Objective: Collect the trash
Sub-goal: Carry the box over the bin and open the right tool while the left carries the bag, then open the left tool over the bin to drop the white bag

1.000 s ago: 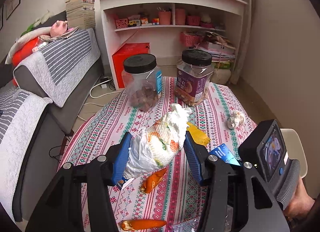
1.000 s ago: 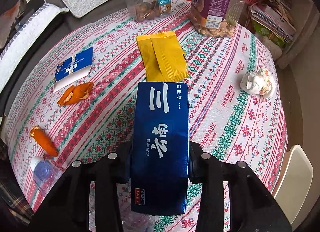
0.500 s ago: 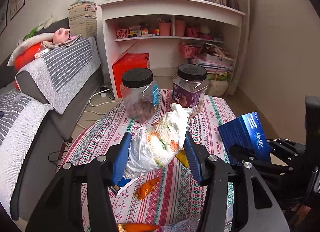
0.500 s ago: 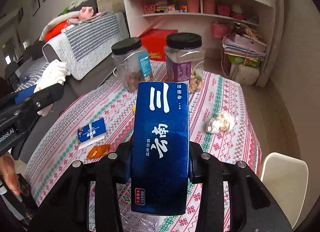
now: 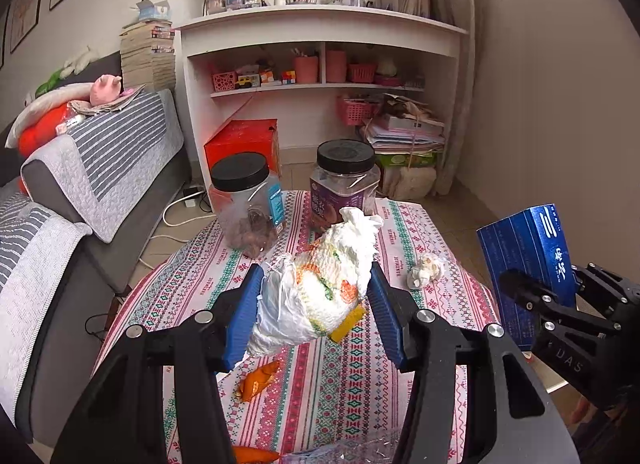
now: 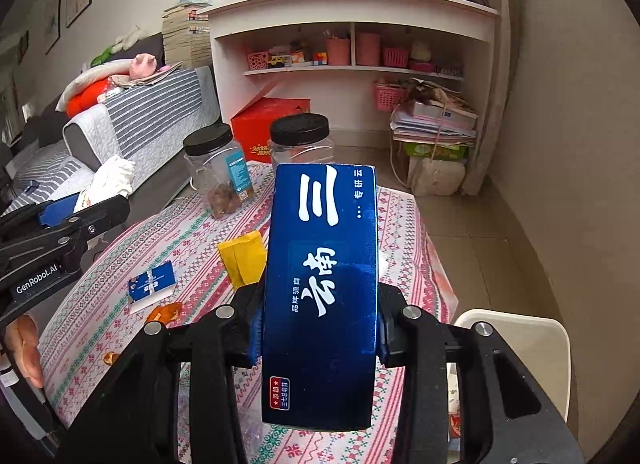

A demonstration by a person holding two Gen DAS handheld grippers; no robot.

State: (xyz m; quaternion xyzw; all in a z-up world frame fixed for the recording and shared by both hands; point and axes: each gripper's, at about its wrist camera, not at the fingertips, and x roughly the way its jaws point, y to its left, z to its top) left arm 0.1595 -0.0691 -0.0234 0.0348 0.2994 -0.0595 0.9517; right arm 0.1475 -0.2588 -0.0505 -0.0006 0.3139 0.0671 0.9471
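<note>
The worktop (image 5: 404, 224), draped in a patterned pink cloth, carried 2 black-lidded jars (image 5: 245, 200) at its far end and the loose trash nearer the person. Of that trash, the largest piece was a blue carton (image 6: 322, 288), clenched by the right gripper (image 6: 320, 328) across its narrow width, its long axis running straight ahead along the fingers, lifted clear of the cloth. Next in size was a crumpled white bag (image 5: 320, 288) with orange and green print, grasped between the blue pads of the left gripper (image 5: 316, 312) and likewise held above the cloth, its twisted neck pointing away and up. Both hands were therefore full, so neither was free for another pick. Smaller pieces lay below: a yellow wrapper (image 6: 244, 260) just left of the carton, a small blue-and-white packet (image 6: 152, 286) further left, orange peel (image 6: 164, 312) close to that, and a wadded tissue (image 5: 426, 270) toward the right edge, nearer the right hand. No bin showed plainly; a pale container (image 6: 516, 348) sat by the worktop's right edge, beside the right gripper, though whether it was the bin could not be told. If so, the carton would probably go in end-first.
</note>
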